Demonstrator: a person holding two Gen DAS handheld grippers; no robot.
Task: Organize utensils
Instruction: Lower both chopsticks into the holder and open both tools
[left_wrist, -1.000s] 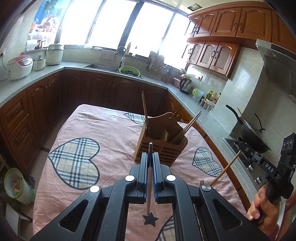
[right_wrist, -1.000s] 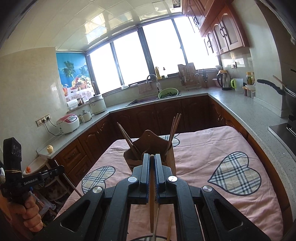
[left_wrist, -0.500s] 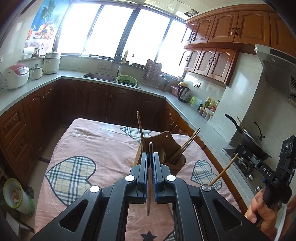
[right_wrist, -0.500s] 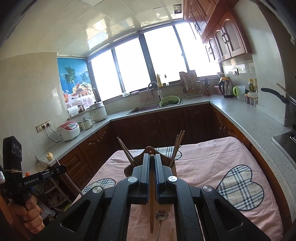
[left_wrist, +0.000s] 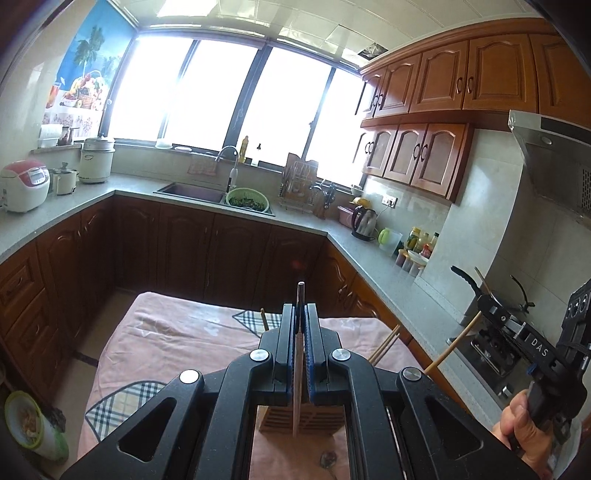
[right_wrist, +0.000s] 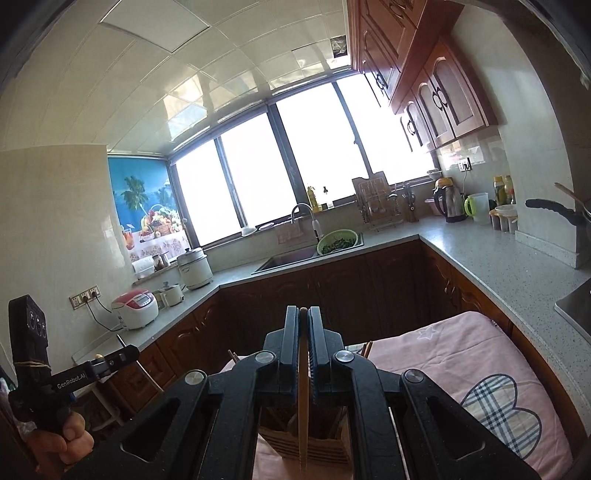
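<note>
Left gripper (left_wrist: 300, 334): jaws clamped on a thin chopstick (left_wrist: 297, 369) that stands near vertical, tip poking out above the pads at 12 o'clock, lower end hanging in front of the wooden utensil holder (left_wrist: 303, 421). Pinched mid-length, probably so the low end can be steered into a slot.

Right gripper (right_wrist: 303, 345): jaws together on a wooden chopstick (right_wrist: 303, 424), same upright hold, lower end over the slatted wooden holder (right_wrist: 306, 448) directly below. Seen from the left camera, this chopstick (left_wrist: 452, 349) sticks out on a diagonal at 3 o'clock, with the person's hand (left_wrist: 524, 432) on the handle at 4.

Both sticks appear to be above the holder, neither seated yet. My read: carry phase, drop-in next.

A spoon (left_wrist: 327, 459) lies on the pink tablecloth (left_wrist: 177, 332) at 6 o'clock, just in front of the holder, still loose. More chopsticks (left_wrist: 384, 343) already lean out of the holder toward 2 o'clock, and one (left_wrist: 264, 319) stands at 11. Those are the collision risk on descent.

Room: cloth left of the holder is bare out to the table edge at 9 o'clock. The far table edge at 12 runs close to the dark base cabinets (left_wrist: 207, 254). Right edge sits near the counter (left_wrist: 388, 280) and stove side, so it's tight there for the right hand. Overhead is free.
</note>
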